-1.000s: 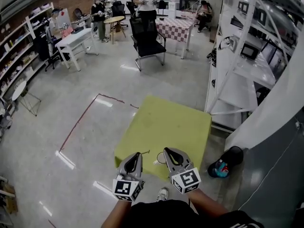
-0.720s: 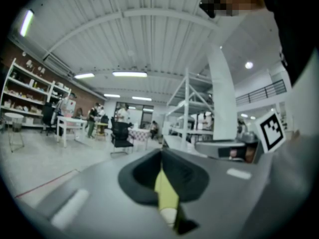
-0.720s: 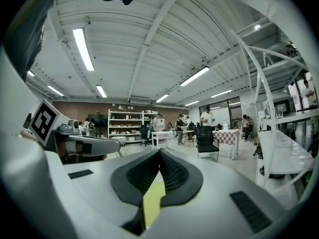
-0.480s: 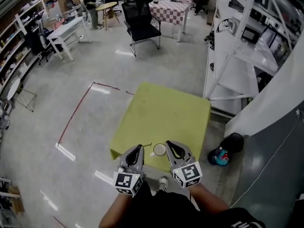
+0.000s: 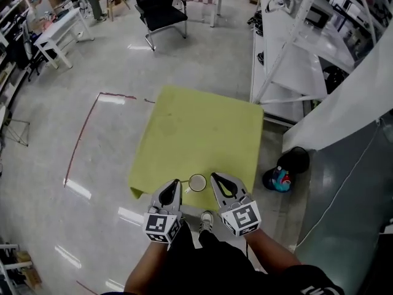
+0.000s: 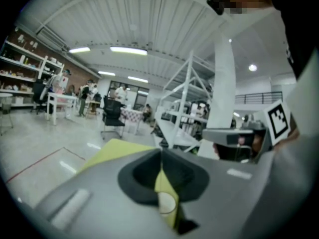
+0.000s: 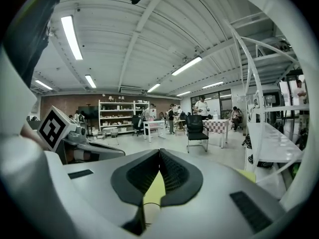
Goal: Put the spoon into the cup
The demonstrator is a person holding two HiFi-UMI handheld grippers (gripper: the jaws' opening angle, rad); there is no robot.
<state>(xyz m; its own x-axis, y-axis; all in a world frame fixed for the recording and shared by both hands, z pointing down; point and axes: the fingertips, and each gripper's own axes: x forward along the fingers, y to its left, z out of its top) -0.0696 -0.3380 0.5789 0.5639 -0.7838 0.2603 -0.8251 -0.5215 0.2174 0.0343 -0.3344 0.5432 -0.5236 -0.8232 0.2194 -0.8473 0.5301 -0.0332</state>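
Observation:
A small white cup (image 5: pixel 197 182) stands near the front edge of the yellow-green table (image 5: pixel 196 128). A thin pale spoon (image 5: pixel 185 190) lies just left of the cup, small and hard to make out. My left gripper (image 5: pixel 175 184) hovers at the table's front edge, left of the cup, jaws shut and empty. My right gripper (image 5: pixel 215 179) hovers right of the cup, its jaws also closed on nothing. Through the left gripper's jaws the cup (image 6: pixel 167 203) shows on the table. The right gripper view shows the cup's rim (image 7: pixel 145 206) low between the jaws.
White metal shelving (image 5: pixel 288 48) stands right of the table. A black bag and a colourful object (image 5: pixel 279 178) lie on the floor at the table's right front corner. A black chair (image 5: pixel 158 8) and people at tables are far behind. Red tape (image 5: pixel 83 137) marks the floor left.
Both grippers have sunk and moved forward to the table's front edge. The cup, earlier ahead of the tips, now sits between them. The head view has tipped further down.

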